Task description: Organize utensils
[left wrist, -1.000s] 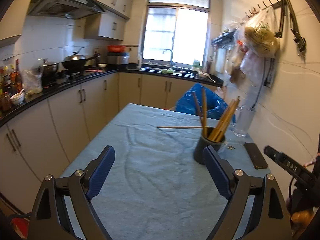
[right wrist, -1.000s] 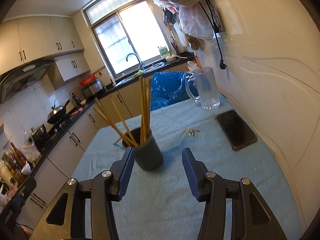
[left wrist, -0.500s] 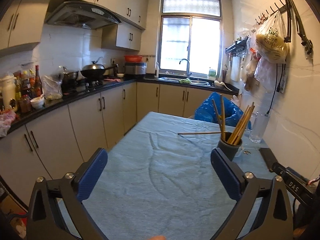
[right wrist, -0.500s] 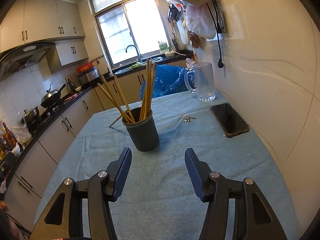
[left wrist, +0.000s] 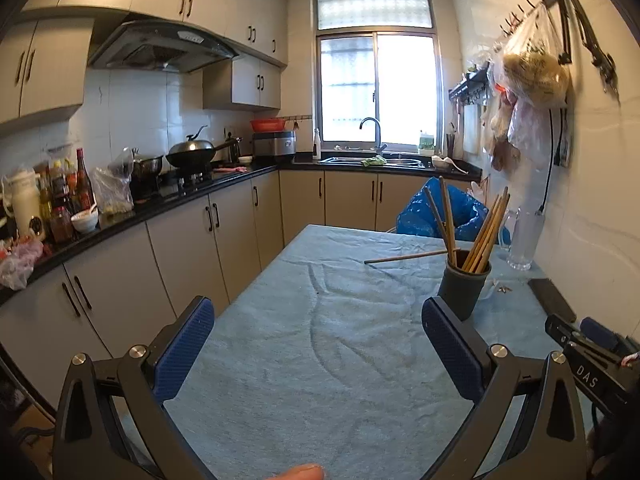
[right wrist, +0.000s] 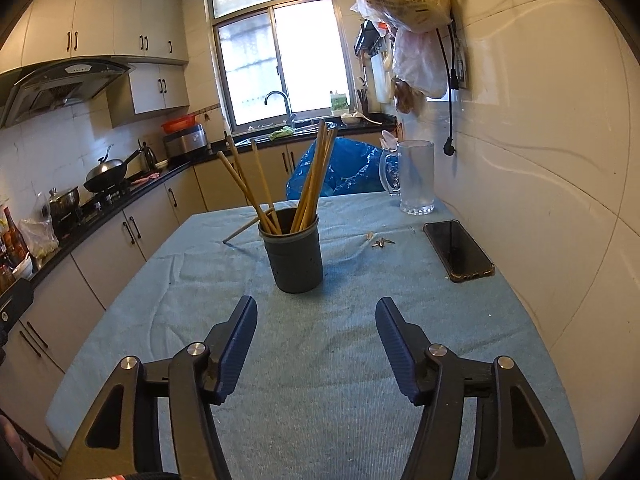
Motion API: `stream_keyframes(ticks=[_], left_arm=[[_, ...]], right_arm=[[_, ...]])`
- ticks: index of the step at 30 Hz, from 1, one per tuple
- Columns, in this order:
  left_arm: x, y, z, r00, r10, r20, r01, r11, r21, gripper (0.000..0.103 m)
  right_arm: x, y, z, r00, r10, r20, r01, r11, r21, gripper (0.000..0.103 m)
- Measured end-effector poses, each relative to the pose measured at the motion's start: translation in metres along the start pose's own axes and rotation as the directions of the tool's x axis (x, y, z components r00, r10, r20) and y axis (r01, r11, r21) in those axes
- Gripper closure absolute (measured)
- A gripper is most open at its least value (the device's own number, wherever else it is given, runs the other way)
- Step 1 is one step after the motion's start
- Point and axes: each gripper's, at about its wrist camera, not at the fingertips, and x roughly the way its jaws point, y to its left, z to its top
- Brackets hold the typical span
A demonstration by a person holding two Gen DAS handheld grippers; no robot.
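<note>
The left gripper is being held with jaws released above the tabletop. The chopsticks are being kept in the holder, one chopstick behind. The right gripper is being held released.

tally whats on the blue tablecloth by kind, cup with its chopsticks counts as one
chopstick cup: 1
loose chopstick: 1
glass mug: 1
phone: 1
total: 4, small bits beside the phone not counted
</note>
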Motion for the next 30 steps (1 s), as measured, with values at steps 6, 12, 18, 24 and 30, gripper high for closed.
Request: stream_keyframes(ticks=[6, 12, 18, 24, 30], left_arm=[[0.004, -0.012, -0.007, 0.999, -0.031, -0.031, 0.032, 0.999, 0.028, 0.000], [0.017, -0.022, -0.014, 0.990, -0.065, -0.122, 0.071, 0.997, 0.041, 0.000], [0.026, -0.026, -0.019, 0.985, -0.057, -0.161, 0.065, 0.997, 0.046, 0.000], [0.035, -0.027, -0.023, 0.980, -0.055, -0.192, 0.064, 0.997, 0.041, 0.000], [0.042, -0.029, -0.027, 0.975, -0.064, -0.215, 0.076, 0.996, 0.049, 0.000]], right_arm=[[0.002, -0.006, -0.003, 1.000, -0.012, -0.011, 0.012, 1.000, 0.011, 0.036], [0.008, -0.014, -0.006, 0.999, -0.023, -0.027, 0.024, 0.999, 0.024, 0.035], [0.016, -0.019, -0.008, 0.998, -0.034, -0.046, 0.036, 0.998, 0.042, 0.034], [0.023, -0.018, -0.012, 0.997, -0.043, -0.065, 0.045, 0.998, 0.042, 0.034], [0.028, -0.014, -0.014, 0.996, -0.053, -0.072, 0.055, 0.998, 0.024, 0.034]])
